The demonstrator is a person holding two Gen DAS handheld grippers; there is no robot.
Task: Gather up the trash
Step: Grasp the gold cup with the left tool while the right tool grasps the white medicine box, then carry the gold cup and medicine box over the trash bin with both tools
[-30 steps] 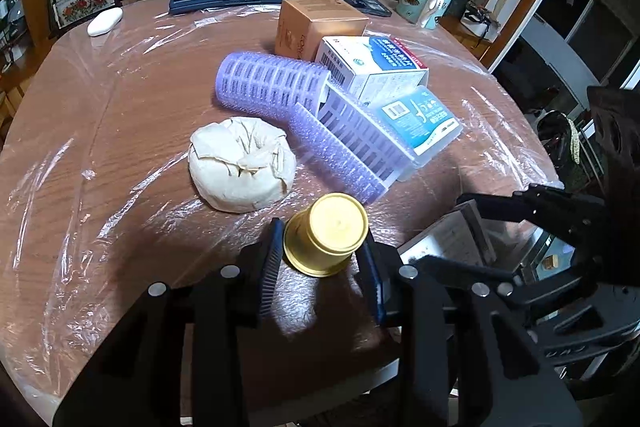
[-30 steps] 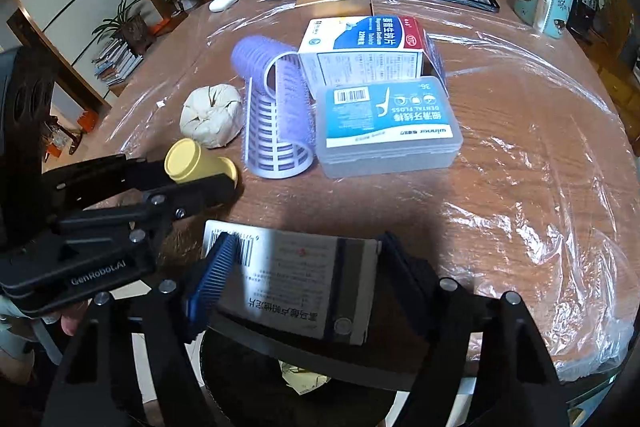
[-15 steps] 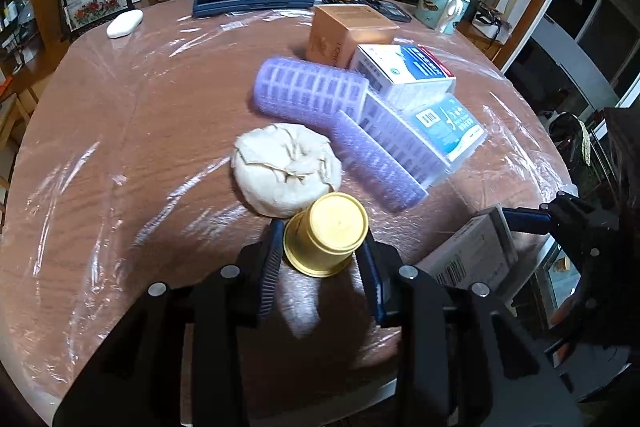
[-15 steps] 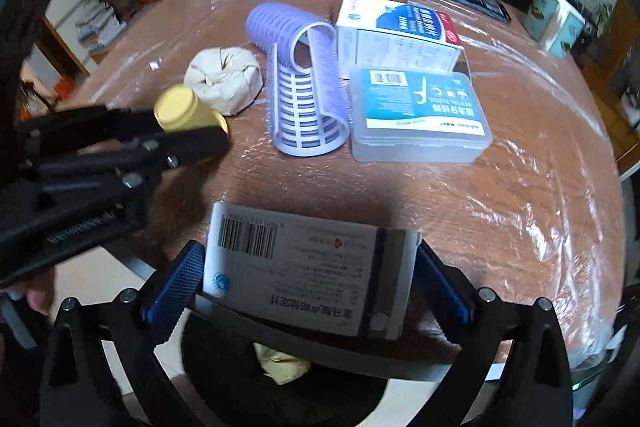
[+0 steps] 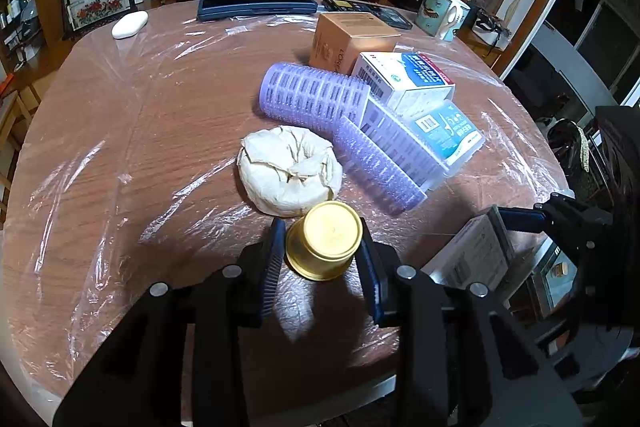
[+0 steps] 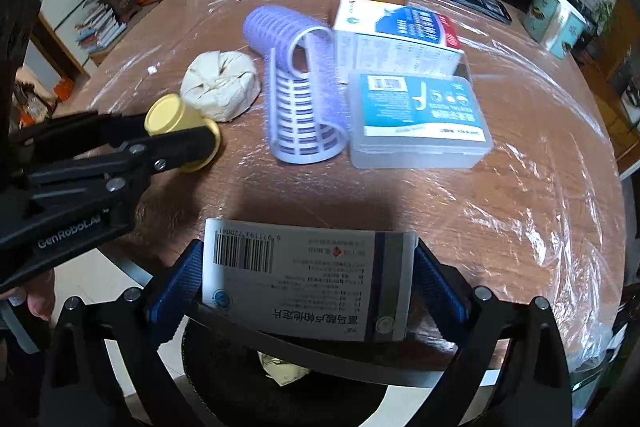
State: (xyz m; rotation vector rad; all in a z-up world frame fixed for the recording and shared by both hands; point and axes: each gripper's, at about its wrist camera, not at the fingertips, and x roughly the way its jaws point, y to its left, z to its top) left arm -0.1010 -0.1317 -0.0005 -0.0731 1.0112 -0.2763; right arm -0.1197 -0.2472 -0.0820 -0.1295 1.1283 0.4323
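My left gripper (image 5: pixel 320 231) is shut on a gold capsule (image 5: pixel 326 241), held just above the table's near edge; it also shows in the right wrist view (image 6: pixel 182 131). A white medicine box (image 6: pixel 304 287) with a barcode lies lengthwise between my right gripper's (image 6: pixel 308 277) blue pads. The jaws are closing and the pads touch both box ends. The box hangs past the table edge over a dark bin (image 6: pixel 224 379). A crumpled paper wad (image 5: pixel 290 169) lies on the table behind the capsule.
Two purple hair rollers (image 5: pixel 316 97), a floss box (image 6: pixel 416 119), a blue-white carton (image 6: pixel 396 35) and an orange box (image 5: pixel 352 41) crowd the plastic-covered round table (image 5: pixel 132 131). A mug (image 5: pixel 442 13), remotes and a white case sit at the back. Yellowish scrap (image 6: pixel 284 371) lies in the bin.
The right gripper's jaws stand wider than a second ago, spanning the medicine box's full length. The left gripper keeps the gold capsule and has hardly moved.
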